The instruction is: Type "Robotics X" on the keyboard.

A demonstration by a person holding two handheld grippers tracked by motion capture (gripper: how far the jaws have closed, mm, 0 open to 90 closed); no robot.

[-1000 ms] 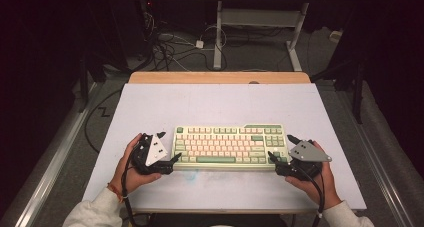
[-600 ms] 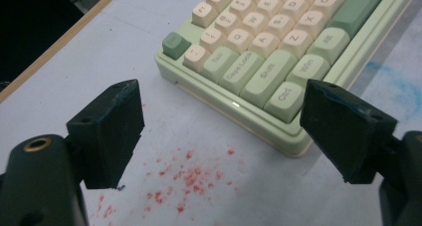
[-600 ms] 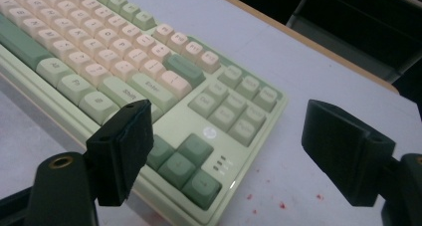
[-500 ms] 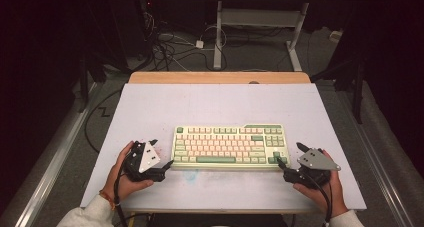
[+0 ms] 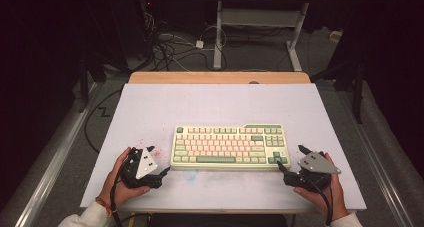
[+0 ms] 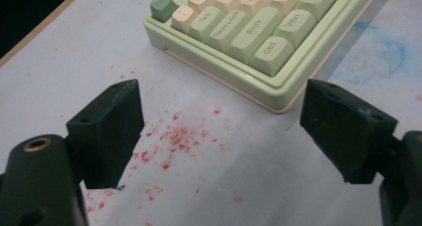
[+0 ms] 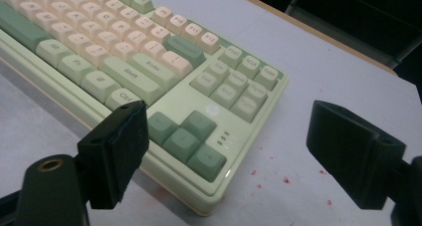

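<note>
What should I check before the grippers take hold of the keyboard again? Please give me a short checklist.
1. Left gripper open: ok.
2. Right gripper open: ok.
3. Keyboard flat on the table: ok.
4. Left jaws astride the keyboard's near left corner: not ok, they stand short of it.
5. Right jaws astride the near right corner: ok.
6. Red specks dry or wet: cannot tell.
</note>
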